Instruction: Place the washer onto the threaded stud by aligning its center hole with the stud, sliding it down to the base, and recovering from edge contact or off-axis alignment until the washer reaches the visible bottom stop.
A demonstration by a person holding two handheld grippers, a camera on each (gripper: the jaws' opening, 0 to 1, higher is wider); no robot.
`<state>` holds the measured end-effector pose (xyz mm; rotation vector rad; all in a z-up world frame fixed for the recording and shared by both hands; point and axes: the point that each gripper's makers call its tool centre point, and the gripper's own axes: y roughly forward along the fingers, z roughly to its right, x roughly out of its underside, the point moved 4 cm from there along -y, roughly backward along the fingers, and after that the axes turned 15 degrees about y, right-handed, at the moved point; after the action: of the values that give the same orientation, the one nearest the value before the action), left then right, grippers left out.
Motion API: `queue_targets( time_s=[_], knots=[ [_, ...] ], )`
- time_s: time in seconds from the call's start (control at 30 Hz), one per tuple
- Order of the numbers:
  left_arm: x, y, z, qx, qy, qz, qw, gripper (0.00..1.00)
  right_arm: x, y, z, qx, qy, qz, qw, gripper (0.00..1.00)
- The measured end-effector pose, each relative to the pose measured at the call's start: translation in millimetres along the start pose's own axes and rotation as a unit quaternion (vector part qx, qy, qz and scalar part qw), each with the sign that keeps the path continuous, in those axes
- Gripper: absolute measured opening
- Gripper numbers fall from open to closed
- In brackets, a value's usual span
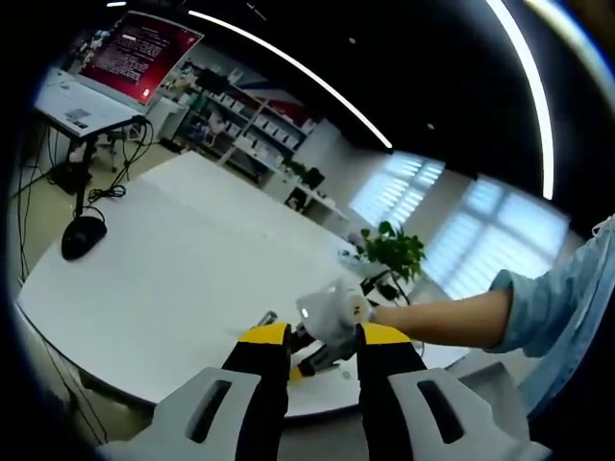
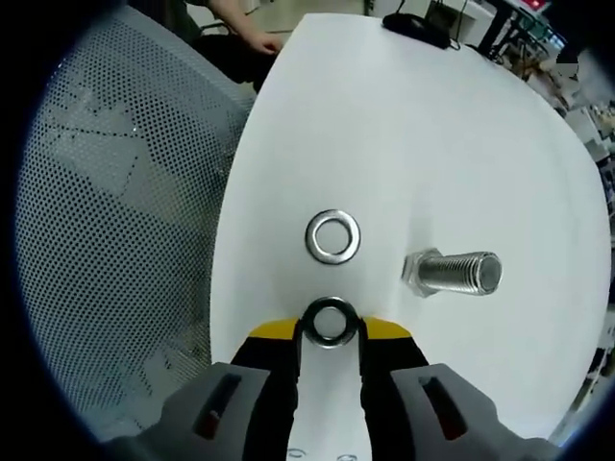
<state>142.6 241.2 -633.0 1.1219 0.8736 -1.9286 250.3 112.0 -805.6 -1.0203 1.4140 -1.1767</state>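
— Steel washer (image 2: 330, 323) sits clamped between our right gripper (image 2: 330, 338) jaws, above the white table (image 2: 384, 125); the stud (image 2: 452, 273) stands just right. Next?

— We shift it over the stud and centre the hole. Our left gripper (image 1: 322, 344) hangs back, jaws apart.

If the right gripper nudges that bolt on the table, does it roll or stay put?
Probably stays put at first: the bolt seems to stand on its hex head, threads up. It looks tall for that base, so a push high on the shank could tip it, and then it may roll. Bare steel on the smooth white table likely slides easily.
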Motion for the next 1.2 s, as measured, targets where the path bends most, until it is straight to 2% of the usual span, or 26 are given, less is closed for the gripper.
queue_targets(
  time_s=[0.2, 0.4, 0.73, 1.2],
  knots=[
    [-0.2, 0.0, 0.4, 0.0, -0.001, 0.0, 1.0, 0.25, 2.6, -2.0, 1.3, -0.001, 0.015, 0.002, 0.9999, 0.24],
    [-0.3, 0.2, 0.4, 0.001, 0.0, 0.0, 1.0, 0.25, 0.3, -14.3, 0.9, -0.006, 0.019, 0.015, 0.9997, 0.24],
    [-0.3, 0.4, 0.6, 0.001, -0.001, 0.0, 1.0, 0.25, -12.2, -45.4, 1.9, -0.018, 0.018, 0.038, 0.999, 0.24],
    [-1.0, 0.2, -0.1, -0.002, -0.004, 0.004, 1.0, 0.25, -31.8, -77.6, 10.8, -0.006, 0.009, 0.071, 0.9974, 0.24]
  ],
)
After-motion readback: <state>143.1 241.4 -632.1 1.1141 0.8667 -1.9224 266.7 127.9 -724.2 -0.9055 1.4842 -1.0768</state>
